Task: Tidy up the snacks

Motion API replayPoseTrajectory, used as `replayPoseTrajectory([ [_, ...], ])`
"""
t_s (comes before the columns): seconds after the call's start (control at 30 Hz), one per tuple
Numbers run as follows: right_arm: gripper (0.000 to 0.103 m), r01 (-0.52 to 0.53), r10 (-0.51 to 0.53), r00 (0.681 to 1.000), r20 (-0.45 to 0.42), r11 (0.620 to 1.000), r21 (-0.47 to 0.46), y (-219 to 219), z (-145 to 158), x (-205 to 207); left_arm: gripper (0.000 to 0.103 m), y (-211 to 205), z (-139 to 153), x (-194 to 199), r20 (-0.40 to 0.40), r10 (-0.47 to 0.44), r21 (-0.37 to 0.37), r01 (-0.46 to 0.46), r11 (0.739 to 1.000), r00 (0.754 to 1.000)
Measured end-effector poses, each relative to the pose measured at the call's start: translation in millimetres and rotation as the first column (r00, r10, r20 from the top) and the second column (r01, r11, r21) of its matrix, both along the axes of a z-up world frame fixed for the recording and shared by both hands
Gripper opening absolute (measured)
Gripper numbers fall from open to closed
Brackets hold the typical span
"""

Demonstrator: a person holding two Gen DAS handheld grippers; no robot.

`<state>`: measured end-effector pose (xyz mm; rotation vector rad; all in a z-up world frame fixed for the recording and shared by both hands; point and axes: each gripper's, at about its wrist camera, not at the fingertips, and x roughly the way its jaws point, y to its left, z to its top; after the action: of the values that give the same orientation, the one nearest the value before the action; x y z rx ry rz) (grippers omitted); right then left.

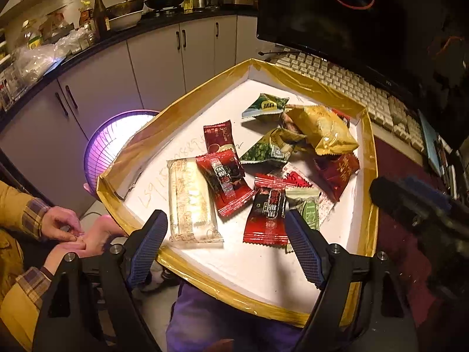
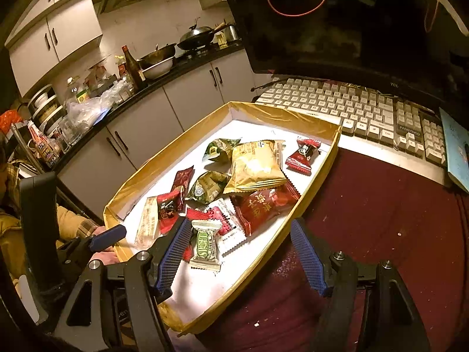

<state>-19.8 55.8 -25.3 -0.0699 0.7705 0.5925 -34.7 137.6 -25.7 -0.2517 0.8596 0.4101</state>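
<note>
A shallow white box with gold-taped rim [image 1: 319,83] [image 2: 316,184] holds several snack packets. Among them are a pale cream bar [image 1: 192,202], a dark red packet [image 1: 268,217], a gold pouch [image 1: 325,130] [image 2: 255,165], a green candy [image 2: 205,245] and a big red packet [image 2: 263,205]. My left gripper [image 1: 225,246] is open and empty above the box's near edge, between the cream bar and the dark red packet. My right gripper [image 2: 237,255] is open and empty, with its left finger over the box by the green candy and its right finger outside the rim.
A white keyboard [image 2: 351,111] and a dark monitor [image 2: 337,29] stand behind the box. A dark red tabletop [image 2: 381,220] lies to the right. A person in a yellow coat sits at the left [image 1: 17,220]. A purple basket [image 1: 117,138] stands on the floor. Kitchen cabinets line the back.
</note>
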Motion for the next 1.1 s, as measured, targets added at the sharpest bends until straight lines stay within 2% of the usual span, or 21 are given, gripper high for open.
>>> replayPoseTrajectory([
  [0.1, 0.073, -0.003, 0.004, 1.0, 0.014, 0.999, -0.034, 3.5, -0.9, -0.5, 0.082, 3.0, 0.5, -1.2, 0.016, 0.016, -0.011, -0.016, 1.0, 1.0],
  [0.2, 0.073, 0.023, -0.02, 0.999, 0.039, 0.998, -0.064, 3.6, -3.1, -2.4, 0.082, 0.5, 2.2, -1.2, 0.014, 0.021, 0.026, -0.021, 0.999, 1.0],
  [0.77, 0.072, 0.016, -0.012, 0.999, 0.035, 0.994, -0.107, 3.1, -7.6, 0.0, 0.082, 8.4, 7.3, -5.5, 0.026, 0.068, 0.035, -0.069, 0.997, 0.997],
  [1.1, 0.072, 0.023, -0.018, 0.999, 0.049, 0.994, -0.107, -0.3, -6.1, -2.2, 0.082, 1.7, 6.9, -2.1, 0.016, 0.028, 0.021, -0.029, 0.999, 0.999],
])
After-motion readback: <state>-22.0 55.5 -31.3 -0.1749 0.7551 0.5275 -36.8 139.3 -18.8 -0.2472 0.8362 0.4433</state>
